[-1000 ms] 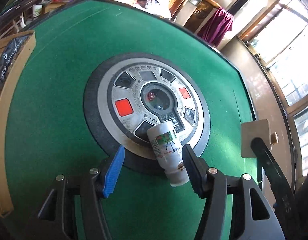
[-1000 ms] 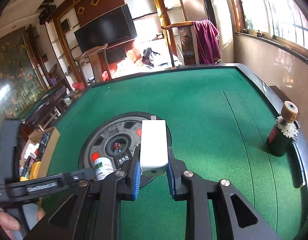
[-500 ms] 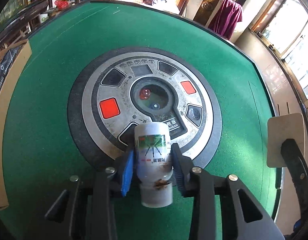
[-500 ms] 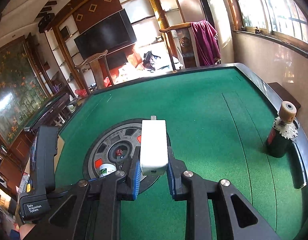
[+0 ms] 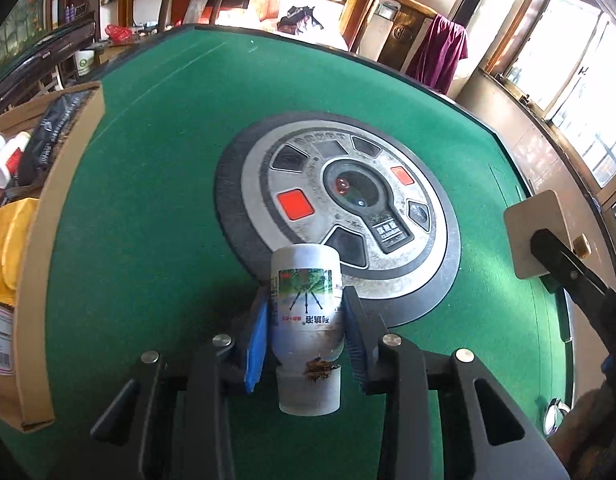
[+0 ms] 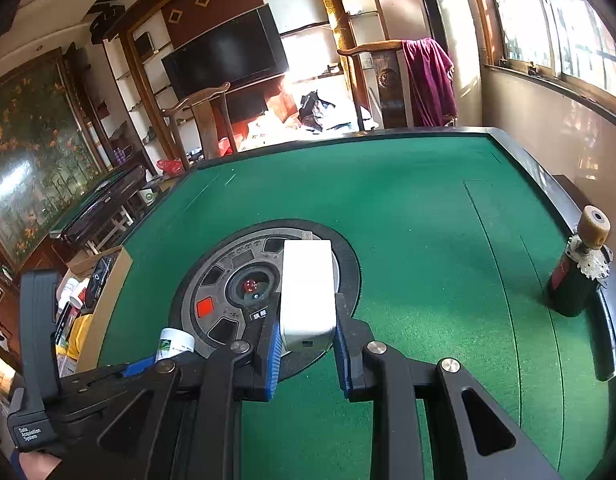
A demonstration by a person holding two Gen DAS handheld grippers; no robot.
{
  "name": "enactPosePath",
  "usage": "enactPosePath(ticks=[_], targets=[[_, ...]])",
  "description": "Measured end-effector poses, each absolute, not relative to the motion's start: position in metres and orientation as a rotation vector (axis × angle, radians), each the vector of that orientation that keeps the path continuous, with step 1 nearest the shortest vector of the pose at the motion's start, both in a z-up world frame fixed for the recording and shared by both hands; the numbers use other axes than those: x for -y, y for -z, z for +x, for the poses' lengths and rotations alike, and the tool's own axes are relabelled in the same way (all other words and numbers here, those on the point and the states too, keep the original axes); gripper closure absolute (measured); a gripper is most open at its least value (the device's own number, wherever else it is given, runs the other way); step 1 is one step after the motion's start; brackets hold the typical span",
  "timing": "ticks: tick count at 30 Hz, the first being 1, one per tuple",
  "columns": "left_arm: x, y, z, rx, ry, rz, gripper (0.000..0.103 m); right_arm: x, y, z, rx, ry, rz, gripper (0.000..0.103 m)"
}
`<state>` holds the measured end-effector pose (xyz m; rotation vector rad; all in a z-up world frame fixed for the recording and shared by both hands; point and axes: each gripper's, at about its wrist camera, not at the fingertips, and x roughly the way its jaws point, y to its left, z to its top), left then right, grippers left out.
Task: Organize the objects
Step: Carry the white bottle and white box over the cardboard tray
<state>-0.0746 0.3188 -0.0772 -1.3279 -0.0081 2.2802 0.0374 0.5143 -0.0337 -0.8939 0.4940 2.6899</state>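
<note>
My left gripper (image 5: 306, 316) is shut on a small white bottle (image 5: 306, 312) with a green label, holding it above the green felt table (image 5: 156, 184); the bottle also shows in the right wrist view (image 6: 174, 342). My right gripper (image 6: 306, 324) is shut on a white box (image 6: 308, 288) and holds it over the round grey centre panel (image 6: 228, 284) of the table. The white box also shows at the right in the left wrist view (image 5: 533, 232).
An open cardboard box (image 5: 40, 216) holding bottles and packets stands at the table's left edge, also in the right wrist view (image 6: 104, 288). A dark bottle with a wooden-capped top (image 6: 579, 276) stands at the right rim. Chairs and a TV stand behind.
My left gripper closed on the white bottle, lifted it off the panel and swung left, bringing the cardboard box into view. My right gripper kept hold of the white box.
</note>
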Motion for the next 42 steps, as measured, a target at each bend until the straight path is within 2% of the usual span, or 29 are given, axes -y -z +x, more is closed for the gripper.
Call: enactPosePath(ticks=[10, 26, 42], targets=[[-0.253, 0.04, -0.051, 0.043, -2.363, -1.143, 0.07, -0.483, 0.04, 0.03, -0.448, -2.745, -0.953, 0.079], [-0.145, 0.004, -0.054, 0.142, -2.54, -0.984, 0.069, -0.373, 0.042, 0.006, -0.415, -2.888, -1.064, 0.079], [-0.031, 0.019, -0.086, 0.171, -2.731, -1.006, 0.069, -0.256, 0.04, -0.085, -0.314, -3.03, -1.203, 0.079]])
